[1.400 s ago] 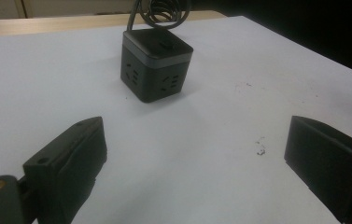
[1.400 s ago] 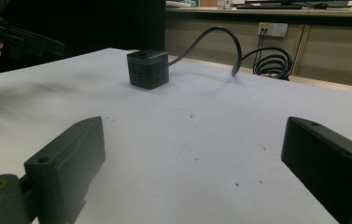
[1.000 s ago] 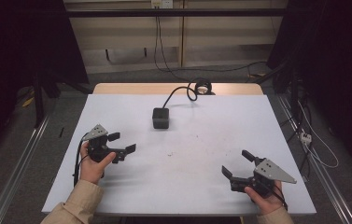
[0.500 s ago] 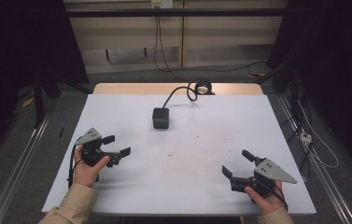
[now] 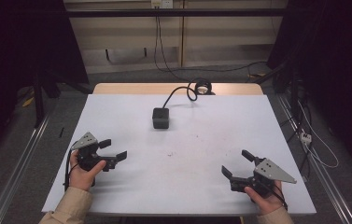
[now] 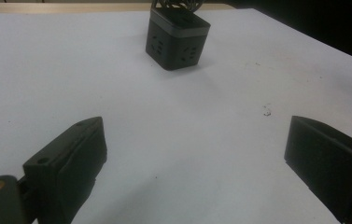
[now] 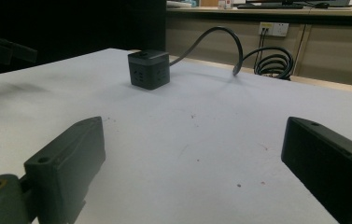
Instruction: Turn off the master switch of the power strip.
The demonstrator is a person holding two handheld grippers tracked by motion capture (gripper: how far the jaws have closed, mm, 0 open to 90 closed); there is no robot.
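White table (image 5: 183,186): black socket cube (image 5: 161,117) mid-far, cable (image 5: 183,91) behind; both hand-held grippers wide open, empty, path unobstructed

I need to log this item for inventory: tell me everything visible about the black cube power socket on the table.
The cube power socket is a small, matte black plastic block with a grey band below its top and outlet holes on its side faces. It sits upright on the white table, toward the far middle. A black cable curves from it to a coil at the far edge. Nothing else touches it.

The high view looks forward and down over the whole table (image 5: 183,186). Both gripper views sit low and close over it, sharing the black socket cube (image 6: 177,39) at twelve o'clock.
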